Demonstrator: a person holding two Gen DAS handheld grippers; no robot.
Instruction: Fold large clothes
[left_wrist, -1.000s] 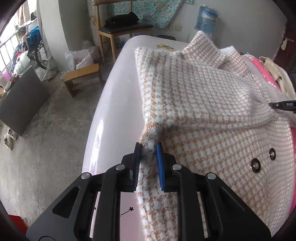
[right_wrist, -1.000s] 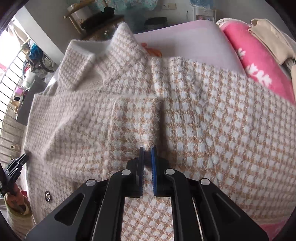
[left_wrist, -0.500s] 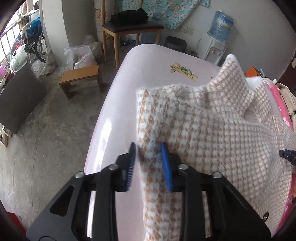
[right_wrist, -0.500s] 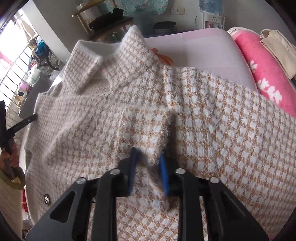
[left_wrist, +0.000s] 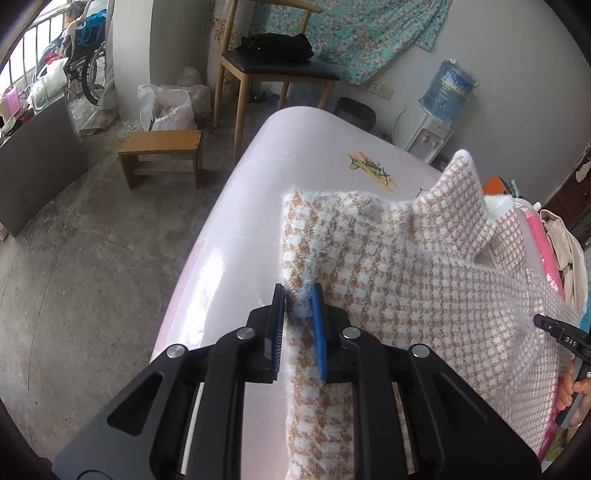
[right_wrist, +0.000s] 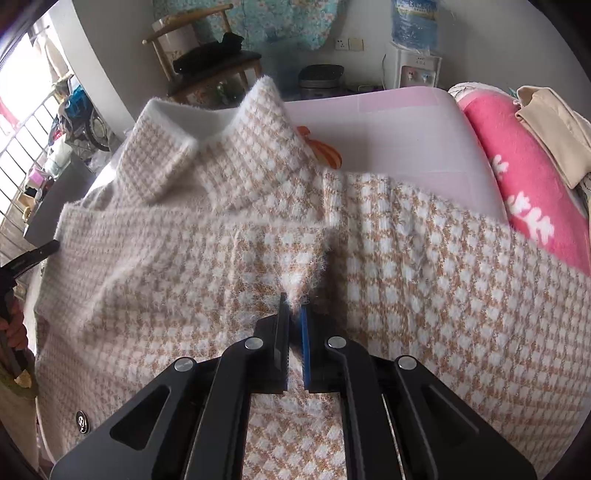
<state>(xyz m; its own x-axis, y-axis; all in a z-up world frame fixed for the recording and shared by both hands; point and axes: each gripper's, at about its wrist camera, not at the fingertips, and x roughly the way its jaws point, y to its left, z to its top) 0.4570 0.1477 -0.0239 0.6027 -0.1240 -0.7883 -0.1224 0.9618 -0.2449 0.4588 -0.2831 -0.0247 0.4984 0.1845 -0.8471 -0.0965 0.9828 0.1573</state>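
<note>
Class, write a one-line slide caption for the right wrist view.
Right gripper pinches a fold of the checked fuzzy cardigan spread over the pink table.

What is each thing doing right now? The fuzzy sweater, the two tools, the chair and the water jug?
Checked sweater: spread on the pink table, collar up, partly folded.
Left tool: shut on the sweater's edge.
Right tool: shut on a fold of the sweater.
Pink table: mostly covered by the sweater.
Chair: upright, a black bag on its seat.
Water jug: upside down on the dispenser.
</note>
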